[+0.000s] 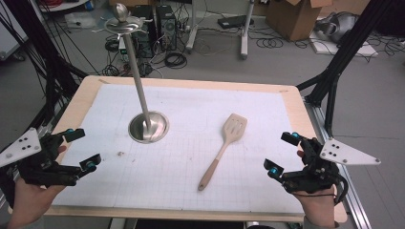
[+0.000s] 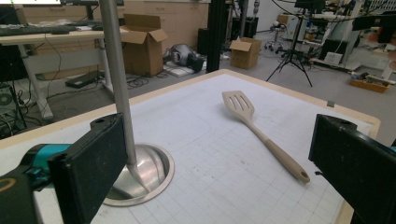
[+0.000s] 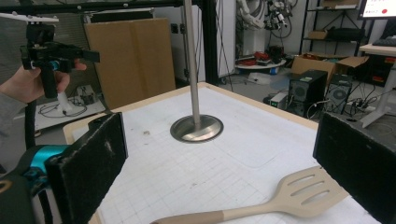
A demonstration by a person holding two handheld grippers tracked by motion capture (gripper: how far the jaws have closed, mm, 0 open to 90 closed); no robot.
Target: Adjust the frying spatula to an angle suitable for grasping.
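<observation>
Left tongs (image 1: pixel 85 150) and right tongs (image 1: pixel 282 153) were released; spatula (image 1: pixel 223 149) lay on the counter (image 1: pixel 296 109) between them.

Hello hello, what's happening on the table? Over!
Left tool open, holding nothing. Right tool open, holding nothing. Beige slotted spatula flat on the white grid mat, untouched. Tall metal pole on round steel base stands left of it, apart.

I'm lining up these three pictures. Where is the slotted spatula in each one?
High view: spatula right of centre on the white mat, head away from the person.
Left gripper view: spatula right of centre, between the jaws.
Right gripper view: spatula along the bottom edge, head right.
Shared landmark: the metal stand.
</observation>
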